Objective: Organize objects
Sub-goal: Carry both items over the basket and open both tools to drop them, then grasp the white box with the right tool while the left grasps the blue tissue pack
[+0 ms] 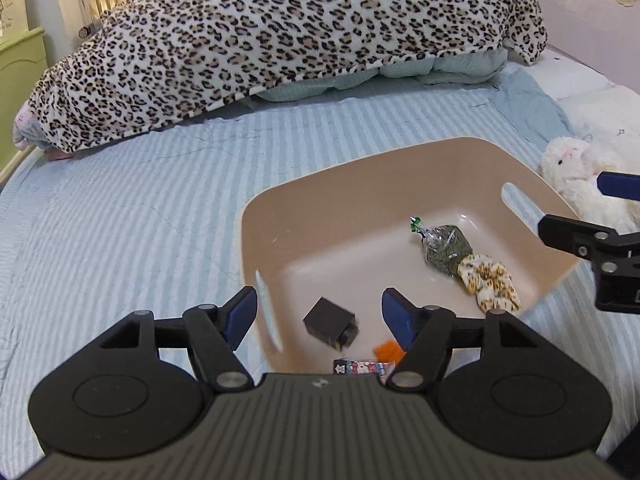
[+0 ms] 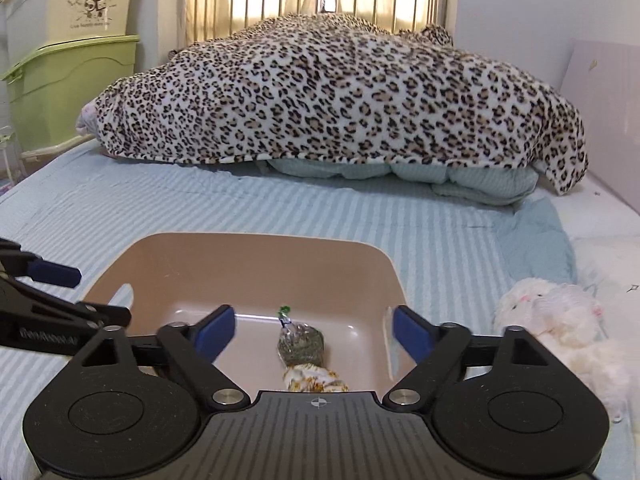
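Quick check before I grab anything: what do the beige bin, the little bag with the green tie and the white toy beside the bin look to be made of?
Beige bin: looks like rigid moulded plastic, smooth with a soft sheen and cut-out handle slots.
Little bag: clear crinkly film, probably cellophane, glinting, filled with something dark green and loose.
White toy: fluffy plush fabric, matte and shaggy.

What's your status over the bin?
Left tool open, empty; right tool open, empty. Black box, herb bag, scrunchie in bin. Plush toy outside, right.

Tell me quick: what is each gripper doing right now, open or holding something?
Left gripper: open, holding nothing, over the beige bin.
Right gripper: open, holding nothing, over the same bin.
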The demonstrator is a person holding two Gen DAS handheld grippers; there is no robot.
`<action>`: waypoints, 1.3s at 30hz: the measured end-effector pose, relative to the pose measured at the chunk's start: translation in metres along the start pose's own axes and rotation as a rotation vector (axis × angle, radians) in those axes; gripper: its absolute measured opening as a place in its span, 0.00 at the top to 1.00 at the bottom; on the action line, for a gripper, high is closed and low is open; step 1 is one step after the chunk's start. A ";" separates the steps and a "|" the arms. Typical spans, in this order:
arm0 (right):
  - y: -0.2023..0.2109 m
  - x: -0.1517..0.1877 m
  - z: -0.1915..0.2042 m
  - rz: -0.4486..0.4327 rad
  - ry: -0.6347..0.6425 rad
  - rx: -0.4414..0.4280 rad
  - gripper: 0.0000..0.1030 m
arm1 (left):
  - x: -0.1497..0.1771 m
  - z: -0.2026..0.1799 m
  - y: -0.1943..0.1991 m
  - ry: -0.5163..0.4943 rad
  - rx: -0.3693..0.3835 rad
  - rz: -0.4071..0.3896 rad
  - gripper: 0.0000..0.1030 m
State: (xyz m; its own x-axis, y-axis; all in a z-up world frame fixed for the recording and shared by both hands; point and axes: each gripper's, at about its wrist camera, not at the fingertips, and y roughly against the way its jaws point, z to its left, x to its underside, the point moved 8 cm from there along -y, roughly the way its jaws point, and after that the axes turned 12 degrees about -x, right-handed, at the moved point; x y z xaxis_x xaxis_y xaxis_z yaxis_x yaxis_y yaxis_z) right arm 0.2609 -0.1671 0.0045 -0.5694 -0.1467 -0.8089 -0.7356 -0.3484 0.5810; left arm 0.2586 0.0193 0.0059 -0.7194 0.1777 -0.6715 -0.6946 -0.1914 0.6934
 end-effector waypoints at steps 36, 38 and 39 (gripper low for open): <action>-0.048 0.148 0.031 0.290 -0.094 -0.049 0.04 | 0.129 -0.005 -0.043 0.031 0.052 0.179 0.32; -0.054 0.150 0.035 0.294 -0.100 -0.063 0.04 | 0.129 -0.007 -0.044 0.026 0.058 0.181 0.32; -0.056 0.150 0.037 0.294 -0.106 -0.073 0.04 | 0.129 -0.008 -0.044 0.023 0.059 0.178 0.32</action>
State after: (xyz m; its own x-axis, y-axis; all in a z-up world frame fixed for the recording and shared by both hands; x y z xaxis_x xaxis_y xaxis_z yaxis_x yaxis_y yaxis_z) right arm 0.2033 -0.1352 -0.1459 -0.7918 -0.1550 -0.5908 -0.5074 -0.3715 0.7775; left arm 0.1967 0.0433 -0.1130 -0.8313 0.1242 -0.5418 -0.5557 -0.1611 0.8156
